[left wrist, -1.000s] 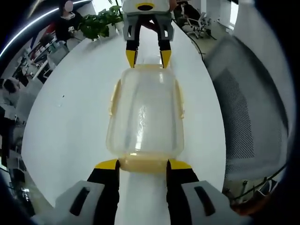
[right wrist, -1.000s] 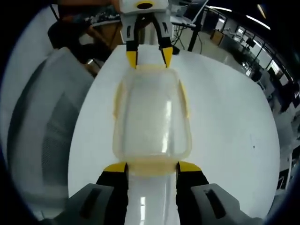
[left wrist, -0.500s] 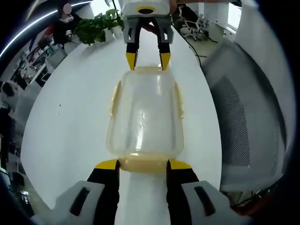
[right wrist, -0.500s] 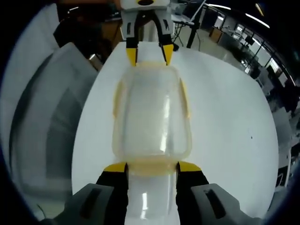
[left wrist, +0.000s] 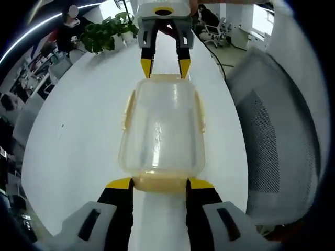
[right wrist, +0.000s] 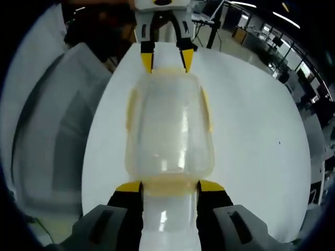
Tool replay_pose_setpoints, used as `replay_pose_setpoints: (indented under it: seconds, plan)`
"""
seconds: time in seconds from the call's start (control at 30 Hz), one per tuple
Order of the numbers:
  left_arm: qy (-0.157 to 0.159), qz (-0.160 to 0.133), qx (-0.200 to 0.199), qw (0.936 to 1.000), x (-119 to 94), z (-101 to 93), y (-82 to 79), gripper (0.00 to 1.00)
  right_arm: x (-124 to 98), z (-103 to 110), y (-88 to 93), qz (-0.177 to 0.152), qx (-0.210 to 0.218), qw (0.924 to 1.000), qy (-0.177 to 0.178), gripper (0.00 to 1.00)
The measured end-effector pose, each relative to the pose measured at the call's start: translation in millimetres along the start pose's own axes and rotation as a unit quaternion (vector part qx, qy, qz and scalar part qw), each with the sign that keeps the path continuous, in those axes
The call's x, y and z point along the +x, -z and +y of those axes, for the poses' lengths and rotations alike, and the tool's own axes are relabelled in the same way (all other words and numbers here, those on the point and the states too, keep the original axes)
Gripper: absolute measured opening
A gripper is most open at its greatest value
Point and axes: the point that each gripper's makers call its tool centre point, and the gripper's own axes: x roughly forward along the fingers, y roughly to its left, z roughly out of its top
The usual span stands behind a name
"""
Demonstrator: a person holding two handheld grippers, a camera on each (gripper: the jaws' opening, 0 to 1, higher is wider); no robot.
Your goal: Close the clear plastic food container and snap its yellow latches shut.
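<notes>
I'm holding the lidded container [left wrist: 161,128] on the desk [left wrist: 78,130], left gripper [left wrist: 160,184] & right gripper [right wrist: 169,187] jaws wide at opposite end latches, side latches looking unsnapped.

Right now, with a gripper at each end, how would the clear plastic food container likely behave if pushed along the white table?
The clear plastic food container looks empty, so probably light. Its flat base on the smooth white table suggests sliding, not tipping.
</notes>
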Motion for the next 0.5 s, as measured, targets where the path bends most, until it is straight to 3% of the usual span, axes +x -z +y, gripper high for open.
replay_pose_setpoints:
  seconds: [0.5]
  plan:
    - [0.008, -0.009, -0.001, 0.9999, 19.0, 0.0, -21.4, 0.38, -4.7, -0.7, 28.7, 0.010, 0.007, 0.9999, 0.001, 0.38]
